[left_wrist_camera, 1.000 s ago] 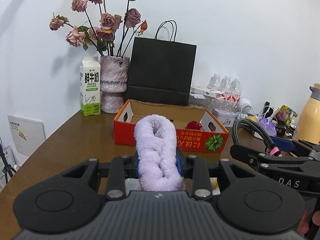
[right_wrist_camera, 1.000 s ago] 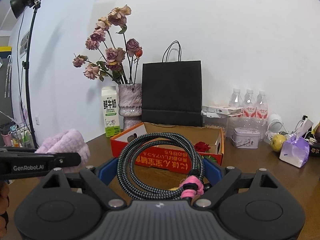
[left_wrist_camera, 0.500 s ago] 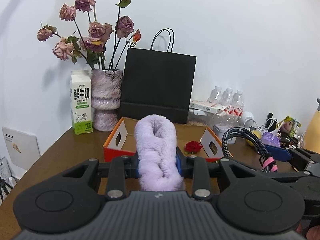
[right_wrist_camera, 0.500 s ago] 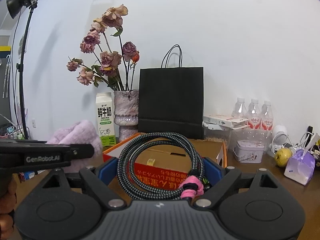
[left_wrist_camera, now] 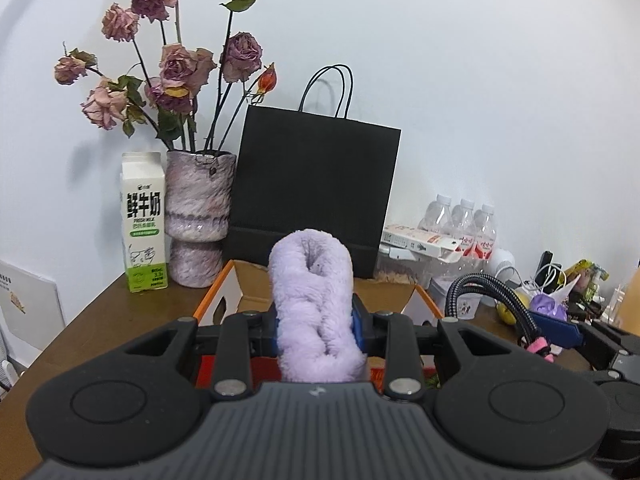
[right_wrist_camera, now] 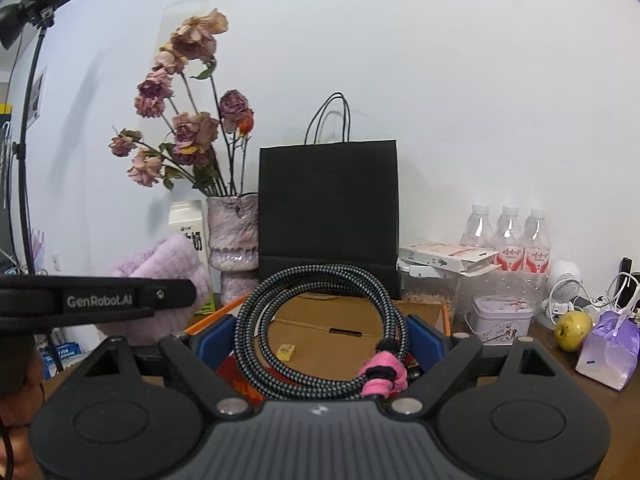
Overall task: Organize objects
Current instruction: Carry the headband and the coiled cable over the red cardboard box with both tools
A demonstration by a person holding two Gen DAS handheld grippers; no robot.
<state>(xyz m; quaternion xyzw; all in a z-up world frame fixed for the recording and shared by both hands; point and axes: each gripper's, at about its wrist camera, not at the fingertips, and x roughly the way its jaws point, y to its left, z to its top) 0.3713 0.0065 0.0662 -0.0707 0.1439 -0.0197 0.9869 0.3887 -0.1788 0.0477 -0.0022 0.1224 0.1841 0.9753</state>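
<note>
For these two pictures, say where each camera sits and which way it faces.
Left wrist: on the left gripper, facing the black bag across the cardboard box; jaws clamp a lilac fluffy band.
Right wrist: on the right gripper, facing likewise; jaws hold a coiled cable.
Shared: bag, vase, box.

Two wrist views, both facing black bag (left_wrist_camera: 316, 184).

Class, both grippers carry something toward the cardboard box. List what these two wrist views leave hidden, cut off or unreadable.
- Left wrist view: most of the cardboard box floor, hidden by the purple fluffy cloth and left gripper.
- Left wrist view: the coiled cable, mostly hidden behind the gripper body.
- Right wrist view: the milk carton, hidden by the cloth.
- Right wrist view: small yellow item in the box, too small to identify.
</note>
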